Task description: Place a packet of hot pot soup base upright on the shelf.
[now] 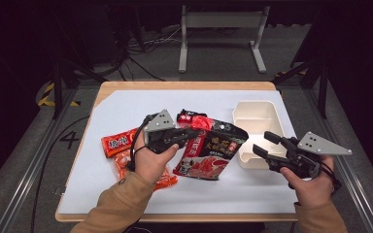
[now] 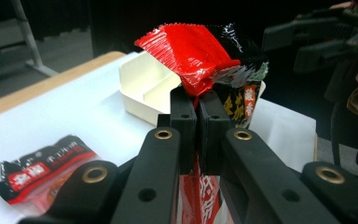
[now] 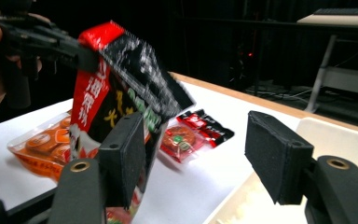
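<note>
Your left gripper (image 1: pixel 190 134) has its jaws pressed together on the top edge of the black-and-red snack bag (image 1: pixel 209 153), so the bag hangs below them, clear of the table (image 1: pixel 126 104) and free to carry. Likely target: the white divided tray (image 1: pixel 255 116), beyond the jaws in the left gripper view. Your right gripper (image 1: pixel 264 145) waits with jaws spread, nothing between them, tray edge just past the tips. The small dark red packet (image 2: pixel 42 170) and the orange packets (image 1: pixel 119 143) lie off to the side, untouched.

White-topped table (image 1: pixel 126 109) carries snack packets (image 1: pixel 119 142) and tray (image 1: pixel 255 116).
</note>
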The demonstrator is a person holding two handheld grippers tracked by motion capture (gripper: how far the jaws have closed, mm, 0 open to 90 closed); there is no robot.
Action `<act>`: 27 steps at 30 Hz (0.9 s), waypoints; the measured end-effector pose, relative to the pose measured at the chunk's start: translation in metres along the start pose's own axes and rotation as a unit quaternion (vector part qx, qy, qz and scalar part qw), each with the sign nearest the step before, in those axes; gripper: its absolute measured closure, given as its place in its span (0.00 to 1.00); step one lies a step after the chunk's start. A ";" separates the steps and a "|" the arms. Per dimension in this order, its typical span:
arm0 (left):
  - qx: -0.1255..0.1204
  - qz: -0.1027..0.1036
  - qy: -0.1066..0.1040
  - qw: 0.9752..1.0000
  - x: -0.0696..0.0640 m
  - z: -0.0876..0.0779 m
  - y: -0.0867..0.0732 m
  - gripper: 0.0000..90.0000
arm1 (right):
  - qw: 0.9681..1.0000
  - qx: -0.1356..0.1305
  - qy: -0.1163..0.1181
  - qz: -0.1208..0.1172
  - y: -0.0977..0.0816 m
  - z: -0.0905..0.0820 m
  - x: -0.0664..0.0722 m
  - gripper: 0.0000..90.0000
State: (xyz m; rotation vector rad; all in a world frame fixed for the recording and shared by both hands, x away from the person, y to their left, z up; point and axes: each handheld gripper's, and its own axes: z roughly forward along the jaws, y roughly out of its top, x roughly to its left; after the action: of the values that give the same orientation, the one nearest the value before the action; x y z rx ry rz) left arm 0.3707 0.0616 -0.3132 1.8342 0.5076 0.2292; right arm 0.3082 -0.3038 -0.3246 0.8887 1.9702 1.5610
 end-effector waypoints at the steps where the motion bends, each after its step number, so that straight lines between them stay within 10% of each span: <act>1: -0.001 0.001 0.002 1.000 -0.001 -0.001 0.001 0.97 | 1.000 0.005 0.004 0.003 0.000 0.002 0.001 0.43; 27: -0.034 0.001 0.005 0.999 -0.008 -0.011 0.005 0.97 | 0.995 0.047 0.072 0.050 0.008 0.060 0.022 0.51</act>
State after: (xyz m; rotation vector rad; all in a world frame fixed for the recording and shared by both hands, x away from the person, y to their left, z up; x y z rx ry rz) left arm 0.3603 0.0664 -0.3038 1.7687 0.4987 0.2542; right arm 0.3370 -0.2468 -0.3303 0.9486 2.1465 1.6401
